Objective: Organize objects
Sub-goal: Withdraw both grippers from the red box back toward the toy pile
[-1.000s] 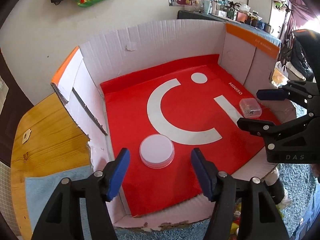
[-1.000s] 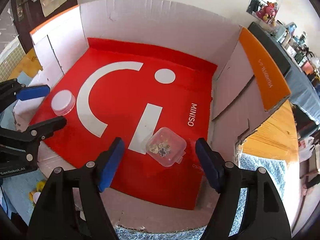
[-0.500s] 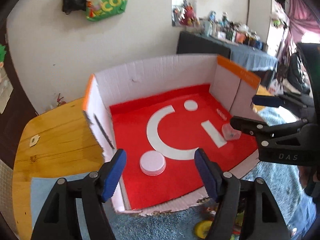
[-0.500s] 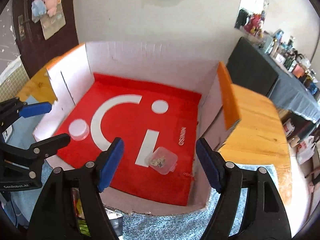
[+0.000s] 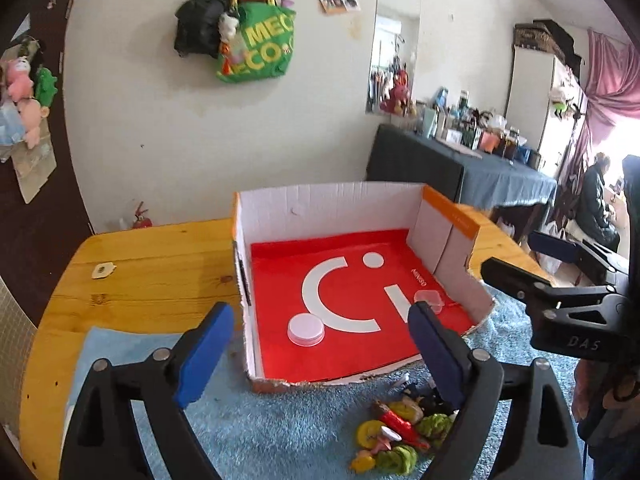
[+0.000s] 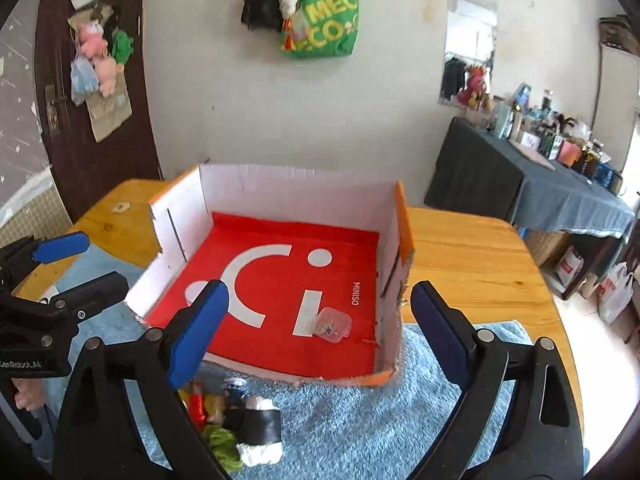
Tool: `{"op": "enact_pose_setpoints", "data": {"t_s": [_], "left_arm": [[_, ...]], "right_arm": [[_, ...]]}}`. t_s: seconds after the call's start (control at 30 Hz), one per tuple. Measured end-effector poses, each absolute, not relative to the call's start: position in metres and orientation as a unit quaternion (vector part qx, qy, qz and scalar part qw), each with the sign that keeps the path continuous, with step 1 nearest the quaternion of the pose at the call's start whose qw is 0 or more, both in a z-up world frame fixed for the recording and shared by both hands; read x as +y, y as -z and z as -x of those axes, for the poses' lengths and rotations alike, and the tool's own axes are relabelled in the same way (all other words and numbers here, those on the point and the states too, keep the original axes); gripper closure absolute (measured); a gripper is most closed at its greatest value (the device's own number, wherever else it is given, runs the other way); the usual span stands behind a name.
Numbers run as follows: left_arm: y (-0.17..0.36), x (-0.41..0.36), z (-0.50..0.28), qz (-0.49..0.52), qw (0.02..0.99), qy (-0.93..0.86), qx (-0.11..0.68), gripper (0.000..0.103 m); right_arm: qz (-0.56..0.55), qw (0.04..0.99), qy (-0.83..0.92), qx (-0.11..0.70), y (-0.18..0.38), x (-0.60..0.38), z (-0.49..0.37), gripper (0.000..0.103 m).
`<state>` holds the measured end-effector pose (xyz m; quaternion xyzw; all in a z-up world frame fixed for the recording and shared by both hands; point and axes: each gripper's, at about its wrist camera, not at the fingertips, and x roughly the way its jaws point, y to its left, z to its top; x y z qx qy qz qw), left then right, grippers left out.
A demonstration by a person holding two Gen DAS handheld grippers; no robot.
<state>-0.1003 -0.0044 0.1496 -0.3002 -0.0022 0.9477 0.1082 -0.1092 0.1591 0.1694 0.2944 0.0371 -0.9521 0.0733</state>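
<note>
Wooden table [image 5: 160, 268] — carries everything; a blue fluffy mat [image 5: 280, 432] covers its near edge.

Cardboard box [image 5: 320, 204] — open-topped, near wall cut low, floor lined with a red sheet [image 5: 360, 344] bearing a white smile mark. It stands on the table with its near edge on the mat.

Left gripper [image 5: 320, 356] — held above the mat in front of the box, jaws opening, nothing between them.

Right gripper [image 6: 320, 336] — likewise clear of the box, jaws opening and empty.

Pile of small toys [image 5: 396, 436] — red, yellow and green pieces heaped on the mat just outside the box's near wall, apparently not yet sorted.

Round white-lidded container [image 5: 306, 329] — inside the box, near-left on the red sheet.

Clear square case [image 6: 333, 325] — inside, near-right, small trinkets visible within.

Handling note: the next pick is probably from the pile. Each gripper should come down on a single piece at the heap's edge, jaws kept wide until they straddle it, then lift over the low wall — placing well apart from the two containers.
</note>
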Motion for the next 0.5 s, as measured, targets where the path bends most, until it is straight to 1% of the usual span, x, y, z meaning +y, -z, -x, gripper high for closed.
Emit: {"op": "enact_pose_setpoints", "data": {"t_s": [0.03,0.07,0.13,0.23,0.5], "left_arm": [[-0.152,-0.005,0.095,0.295,0.105,-0.95,-0.004,0.005],[-0.153,-0.006,0.09,0.288,0.101,-0.952,-0.006,0.004],[-0.158,-0.008,0.076,0.271,0.096,-0.958,-0.006,0.003],[-0.162,-0.012,0.062,0.258,0.088,-0.962,-0.009,0.0],[-0.159,-0.018,0.029,0.233,0.071,-0.97,-0.018,0.0]], "right_arm": [[-0.291,0.074,0.953,0.034,-0.172,0.16,0.104,0.006],[-0.288,0.075,0.954,0.031,-0.174,0.16,0.099,0.004],[-0.281,0.079,0.956,0.024,-0.179,0.162,0.088,0.004],[-0.27,0.078,0.96,0.022,-0.182,0.163,0.073,0.003],[-0.245,0.067,0.967,0.017,-0.176,0.165,0.038,0.001]]}}
